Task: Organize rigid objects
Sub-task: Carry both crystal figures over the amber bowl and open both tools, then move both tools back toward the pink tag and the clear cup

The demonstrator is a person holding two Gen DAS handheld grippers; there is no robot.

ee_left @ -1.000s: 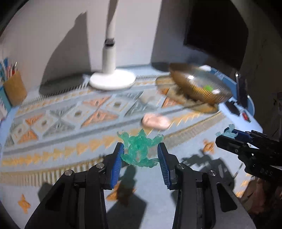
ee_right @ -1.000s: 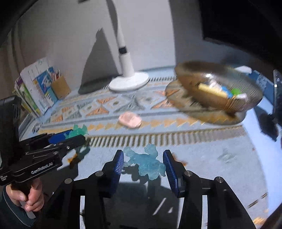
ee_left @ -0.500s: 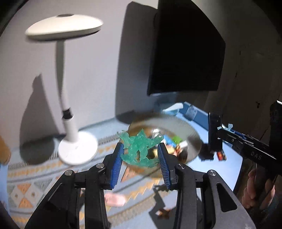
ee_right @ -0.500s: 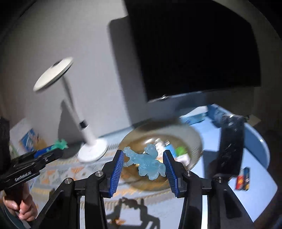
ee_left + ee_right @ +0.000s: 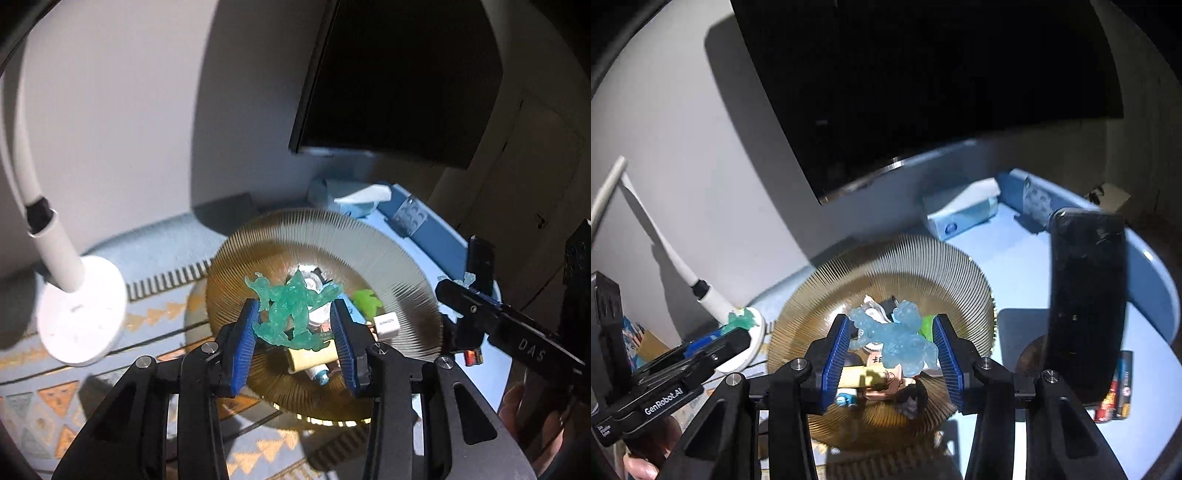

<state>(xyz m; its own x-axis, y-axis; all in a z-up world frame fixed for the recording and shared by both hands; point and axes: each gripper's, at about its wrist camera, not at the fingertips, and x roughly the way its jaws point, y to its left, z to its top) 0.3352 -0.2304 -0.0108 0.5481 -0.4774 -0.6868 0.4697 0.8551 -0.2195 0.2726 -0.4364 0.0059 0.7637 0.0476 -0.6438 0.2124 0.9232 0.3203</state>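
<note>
Grey wall, black screen at upper right of both views; blue table with a patterned mat below. Change over the last second: both tongs were low over the mat a second ago; now both look down into the ribbed gold bowl (image 5: pixel 388 266), which fills mid-frame. Grips unchanged.

Left tongs (image 5: pixel 293 325): closed on the green figure (image 5: pixel 291 314), blue pads pressing both its sides. Figure sits at frame centre, over the bowl's contents.
Right tongs (image 5: pixel 892 341): closed on the pale blue figure (image 5: pixel 899 339), likewise clamped, likewise over the bowl.

Judgement: carry is nearly done; release into the bowl looks like the next step. Bowl already holds several small items, so both figures would land on clutter.

View differences:
- Left view alone shows the lamp base (image 5: pixel 79 314) at left, and a white cube (image 5: pixel 386 325) inside the bowl.
- Right view alone shows a dark upright slab (image 5: pixel 1086 302) at right, the tissue box (image 5: pixel 960 216) label, and a dark-haired figurine (image 5: pixel 910 400) in the bowl.
- Each view catches the other tongs at its edge.
</note>
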